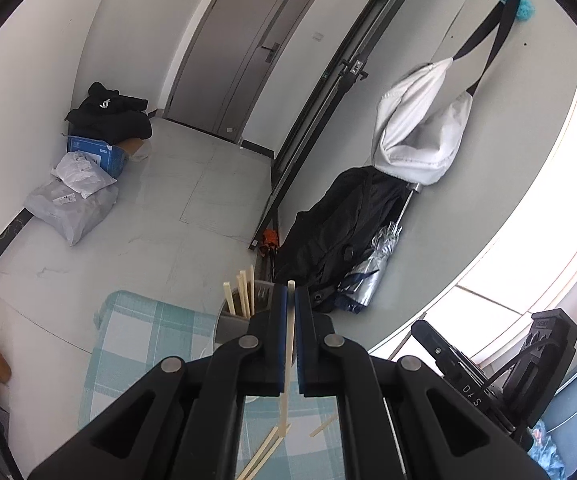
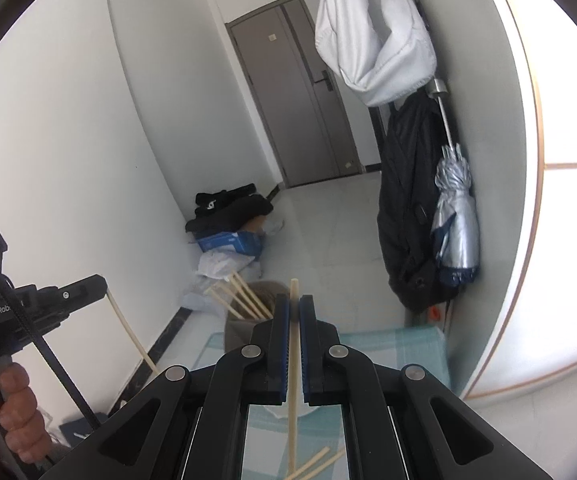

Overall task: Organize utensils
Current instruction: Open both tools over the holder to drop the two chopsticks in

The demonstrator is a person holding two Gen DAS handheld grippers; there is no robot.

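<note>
Grippers [image 1: 291,300]: two showing, one per view, each pinching one chopstick [image 1: 290,344].
Holder cup [image 1: 230,326]: one standing on the checked cloth [image 1: 144,344].
Chopsticks in cup [image 1: 242,296]: four sticking up.
Fork in cup [image 1: 263,298]: one showing.
Loose chopsticks on cloth [image 1: 322,426]: about three lying, partly hidden.
Umbrella [image 2: 456,232]: one hanging.

Two wrist fisheyes, each looking forward along its own closed fingers
Both sit close above the checked cloth [image 1: 136,340] and tilt down past the grey holder [image 2: 244,330] toward the floor; they share the grey door [image 1: 244,52] and hanging white bag [image 2: 372,36]
</note>
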